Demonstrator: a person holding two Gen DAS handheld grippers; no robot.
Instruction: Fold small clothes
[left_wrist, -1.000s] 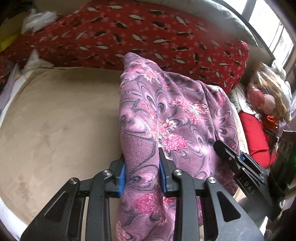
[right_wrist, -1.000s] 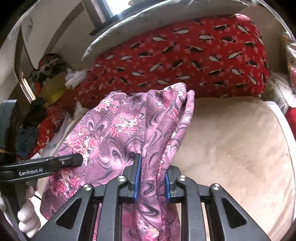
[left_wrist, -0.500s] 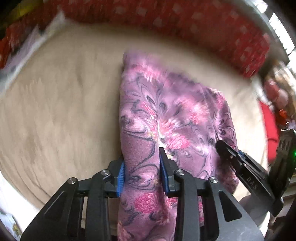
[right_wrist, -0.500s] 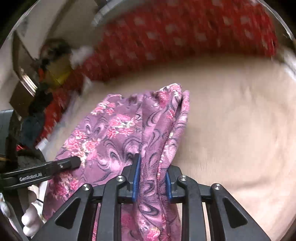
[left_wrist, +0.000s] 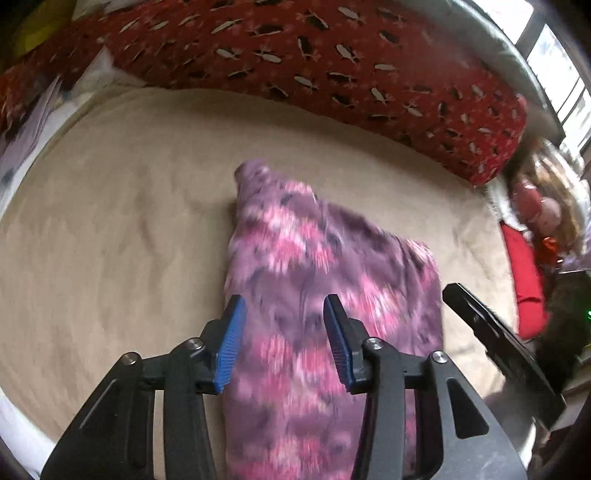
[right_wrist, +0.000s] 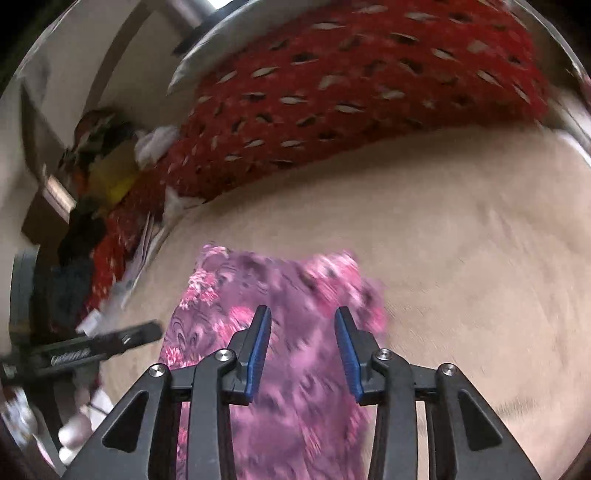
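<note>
One beige bed cover (left_wrist: 110, 221), red patterned bolster (left_wrist: 332, 55) behind.

Purple and pink floral fleece garment (left_wrist: 325, 295) is motion-blurred in both wrist views; pattern unreadable, near end cut off by the lower edge. Lettering on the black gripper finger (right_wrist: 96, 345) at left of the right wrist view is smeared. Red patterned bolster cushion (right_wrist: 369, 92) blurred, cropped at top.

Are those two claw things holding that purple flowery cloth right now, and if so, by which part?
Neither holds it. The left gripper and right gripper are opening, their fingers clear of the purple floral garment, which lies on the beige bedcover.
</note>
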